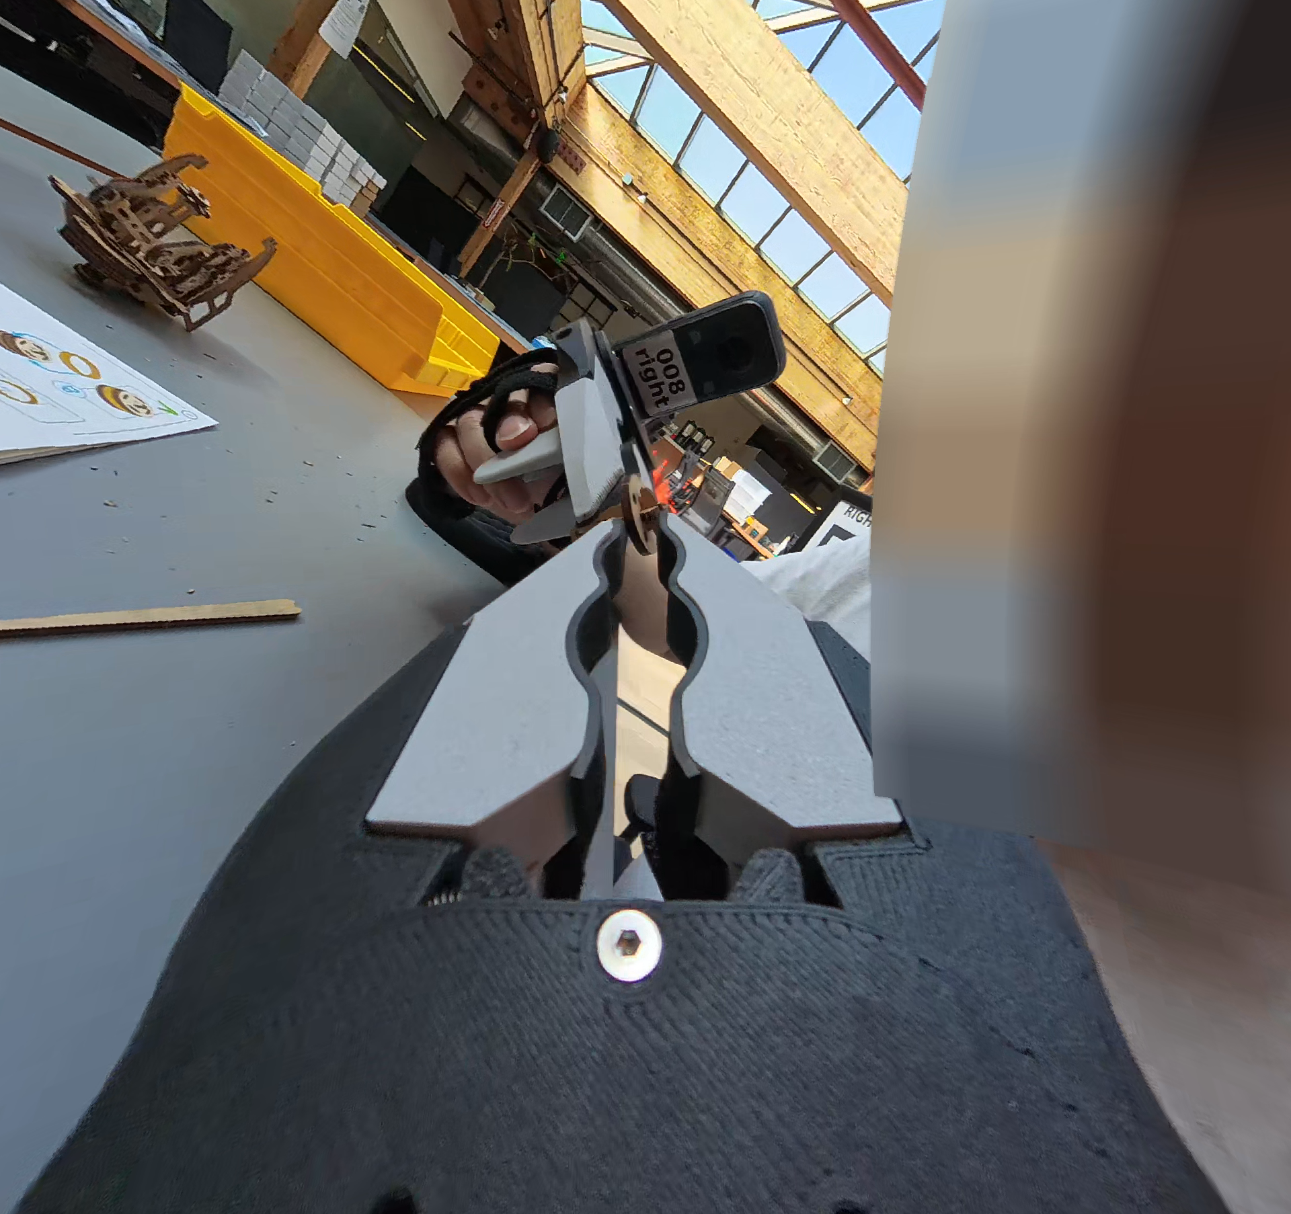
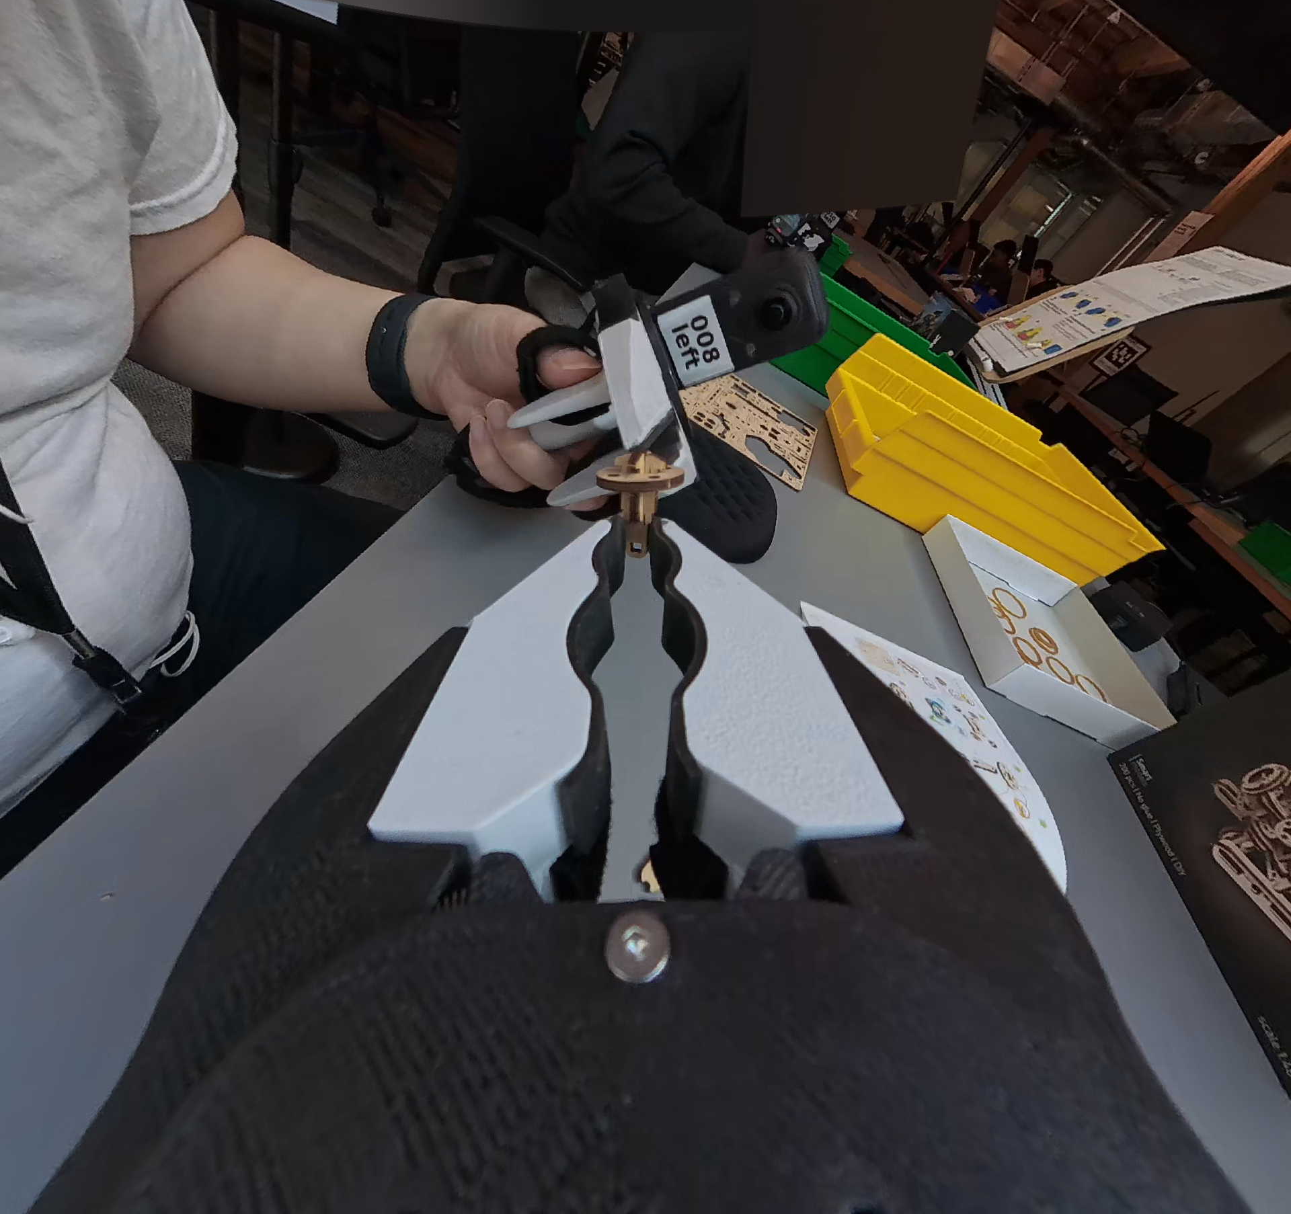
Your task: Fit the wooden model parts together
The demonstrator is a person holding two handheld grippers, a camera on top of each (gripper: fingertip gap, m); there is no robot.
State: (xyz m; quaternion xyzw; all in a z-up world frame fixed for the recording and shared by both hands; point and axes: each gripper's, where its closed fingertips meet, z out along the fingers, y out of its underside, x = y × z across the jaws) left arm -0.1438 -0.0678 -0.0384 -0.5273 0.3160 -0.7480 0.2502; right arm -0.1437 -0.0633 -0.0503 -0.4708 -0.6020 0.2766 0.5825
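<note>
The right gripper (image 2: 634, 538) has its jaws nearly closed on the lower end of the wooden axle (image 2: 636, 517), long axis in line with them. Directly beyond, above the desk (image 2: 140, 796), the left gripper (image 2: 646, 464) opposes it, jaws closed on the wooden flanged disc (image 2: 639, 475) at the axle's far end.

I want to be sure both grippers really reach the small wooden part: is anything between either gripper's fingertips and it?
Nothing visible. The right gripper is shut on the wooden part's peg, and the left gripper meets its disc at the tips; neither view shows anything between them.
</note>
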